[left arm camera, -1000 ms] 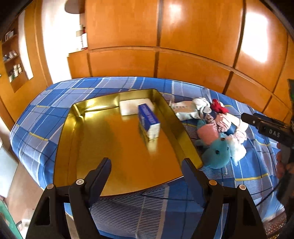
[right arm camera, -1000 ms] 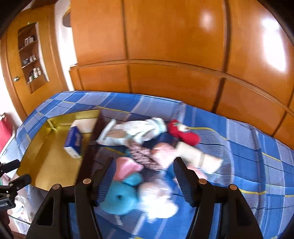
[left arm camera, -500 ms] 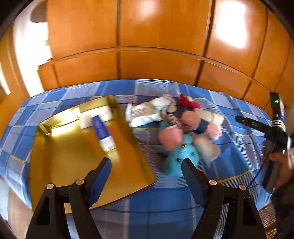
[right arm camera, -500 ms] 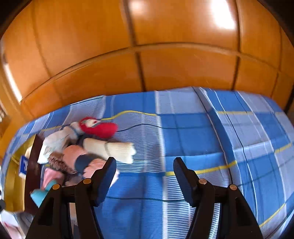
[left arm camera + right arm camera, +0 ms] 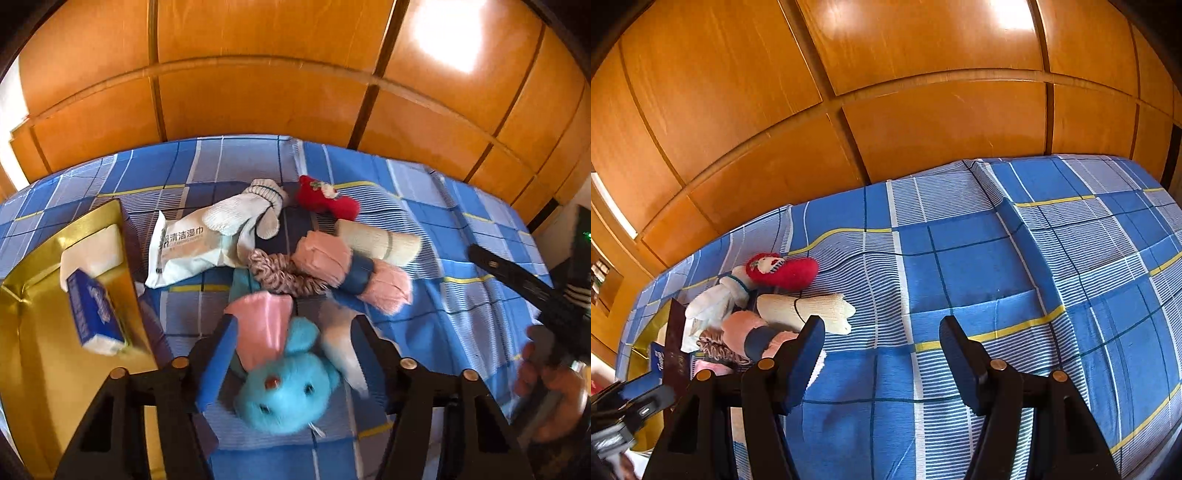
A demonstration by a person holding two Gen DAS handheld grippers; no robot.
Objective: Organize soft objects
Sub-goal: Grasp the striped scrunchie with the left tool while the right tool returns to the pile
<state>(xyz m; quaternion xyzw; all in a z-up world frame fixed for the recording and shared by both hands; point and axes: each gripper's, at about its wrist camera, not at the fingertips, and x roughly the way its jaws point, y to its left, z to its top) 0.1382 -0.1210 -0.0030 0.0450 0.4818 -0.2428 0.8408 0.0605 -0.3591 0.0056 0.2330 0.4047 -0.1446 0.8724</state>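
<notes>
A pile of soft things lies on the blue checked bed: a turquoise plush toy [image 5: 284, 395] with a pink ear, a pink sock roll [image 5: 351, 273], a cream sock [image 5: 380, 242], a red plush [image 5: 328, 199], white gloves [image 5: 247, 214] and a wet-wipe pack [image 5: 184, 247]. My left gripper [image 5: 291, 332] is open, its fingers either side of the turquoise toy's pink ear. My right gripper [image 5: 882, 339] is open and empty over bare bedspread, right of the pile; the red plush [image 5: 783, 271] and cream sock [image 5: 809, 310] show at its left.
A gold tray [image 5: 37, 369] lies left of the pile, holding a blue tissue box [image 5: 94, 314] and a white pack [image 5: 92, 251]. Wooden wardrobe panels [image 5: 295, 92] stand behind the bed. The right-hand gripper's body [image 5: 535, 295] is at the right edge of the left wrist view.
My left gripper swung from over the gold tray to the right and down onto the turquoise toy. My right gripper swung right, away from the pile, over bare bedspread.
</notes>
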